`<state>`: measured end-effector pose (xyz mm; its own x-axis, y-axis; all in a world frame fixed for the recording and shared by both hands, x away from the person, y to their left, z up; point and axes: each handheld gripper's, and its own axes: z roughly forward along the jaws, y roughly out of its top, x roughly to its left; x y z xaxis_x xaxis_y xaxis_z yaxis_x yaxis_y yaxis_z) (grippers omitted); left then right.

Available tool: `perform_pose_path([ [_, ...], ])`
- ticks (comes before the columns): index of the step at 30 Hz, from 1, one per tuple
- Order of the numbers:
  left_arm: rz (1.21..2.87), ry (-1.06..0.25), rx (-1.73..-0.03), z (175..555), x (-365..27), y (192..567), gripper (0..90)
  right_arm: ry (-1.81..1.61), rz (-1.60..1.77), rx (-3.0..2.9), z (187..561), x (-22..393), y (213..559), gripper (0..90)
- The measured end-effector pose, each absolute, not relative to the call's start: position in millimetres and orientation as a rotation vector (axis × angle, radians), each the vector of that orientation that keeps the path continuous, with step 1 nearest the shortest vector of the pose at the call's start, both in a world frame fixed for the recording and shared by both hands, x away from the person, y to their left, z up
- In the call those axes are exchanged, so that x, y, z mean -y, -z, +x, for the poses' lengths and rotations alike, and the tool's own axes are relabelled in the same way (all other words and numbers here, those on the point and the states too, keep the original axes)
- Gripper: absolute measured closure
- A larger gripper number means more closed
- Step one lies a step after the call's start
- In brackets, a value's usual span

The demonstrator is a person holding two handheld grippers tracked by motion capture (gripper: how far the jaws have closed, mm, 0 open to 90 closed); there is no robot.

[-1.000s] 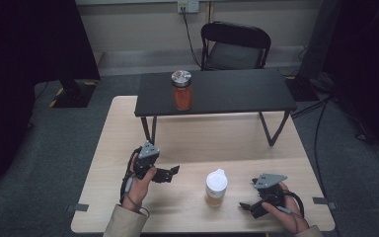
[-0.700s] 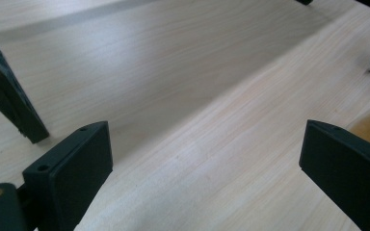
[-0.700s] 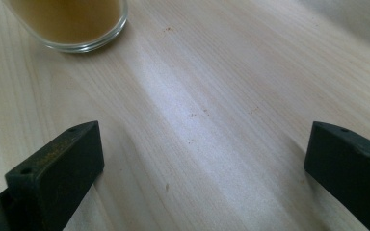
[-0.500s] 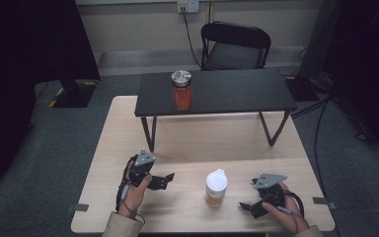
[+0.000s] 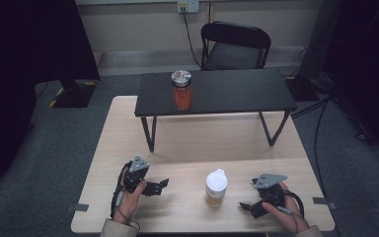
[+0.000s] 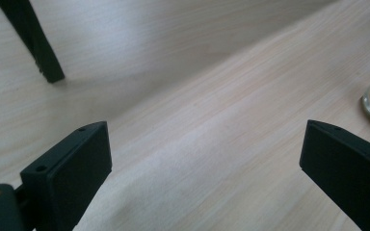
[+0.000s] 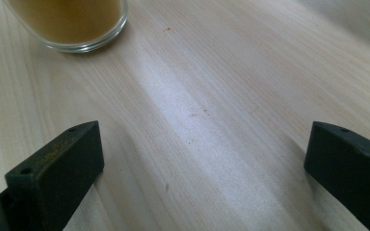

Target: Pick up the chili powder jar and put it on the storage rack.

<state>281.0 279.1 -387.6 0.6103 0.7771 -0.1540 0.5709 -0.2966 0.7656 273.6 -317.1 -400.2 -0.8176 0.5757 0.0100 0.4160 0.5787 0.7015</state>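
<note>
Nothing yet grasped: left gripper (image 5: 164, 183) and right gripper (image 5: 243, 206) both spread and empty, flanking the white-lidded jar (image 5: 216, 187) upright on the wooden table (image 5: 187, 143), untouched.

Both forearms enter the high view from the bottom edge, each hand holding one gripper low over the surface. The left hand (image 5: 127, 197) holds the left gripper (image 5: 162, 184) level, its jaws pointing toward the right gripper's side. The left gripper view shows these jaws spread wide with nothing between them. The right hand (image 5: 285, 212) holds the right gripper (image 5: 244, 207) with its jaws pointing toward the left gripper's side. Its jaws also stand wide apart and empty. The two grippers are well apart.
</note>
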Motion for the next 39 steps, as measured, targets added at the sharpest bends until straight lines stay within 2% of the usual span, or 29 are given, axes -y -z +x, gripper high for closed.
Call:
perform_pose_path([
  [39, 2.081, -0.382, -1.154, 259.0, -290.4, 405.3, 2.8, -1.067, 0.827, -2.589, 273.2, 316.8, 400.4, 0.0],
])
